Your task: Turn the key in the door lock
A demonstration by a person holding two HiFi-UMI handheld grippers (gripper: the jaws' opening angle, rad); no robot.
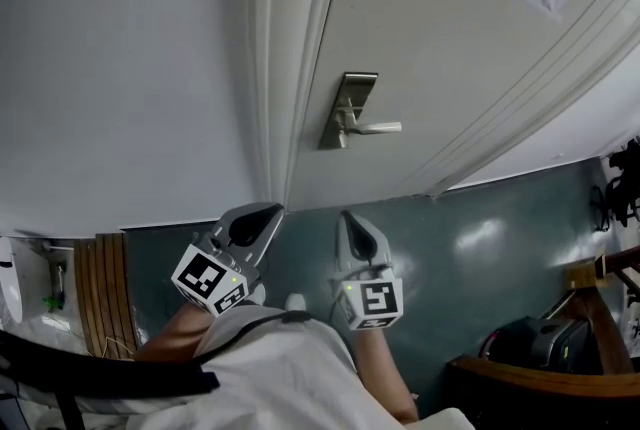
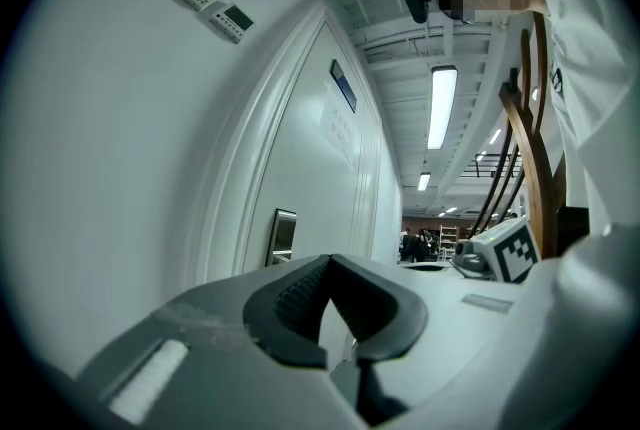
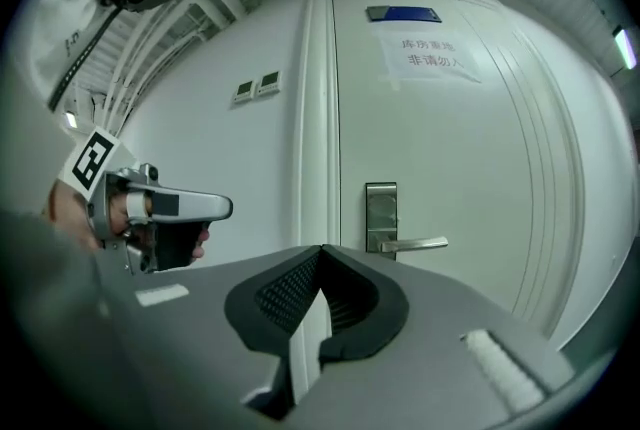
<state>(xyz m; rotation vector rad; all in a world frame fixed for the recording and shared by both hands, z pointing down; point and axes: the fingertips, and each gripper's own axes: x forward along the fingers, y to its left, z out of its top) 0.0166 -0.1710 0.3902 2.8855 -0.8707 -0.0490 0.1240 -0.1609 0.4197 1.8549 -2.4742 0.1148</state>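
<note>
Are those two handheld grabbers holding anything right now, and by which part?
Nothing is held: the left gripper and right gripper both have fingers closed together, nothing between them.

door (image 1: 440,38): smooth matt white | lock plate (image 1: 353,101): brushed metal | floor (image 1: 500,248): glossy

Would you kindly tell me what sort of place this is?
Probably a corridor in a workplace or storage building: a white door with a lever handle and a paper notice, two wall control panels beside it, and strip lights along the ceiling.
</note>
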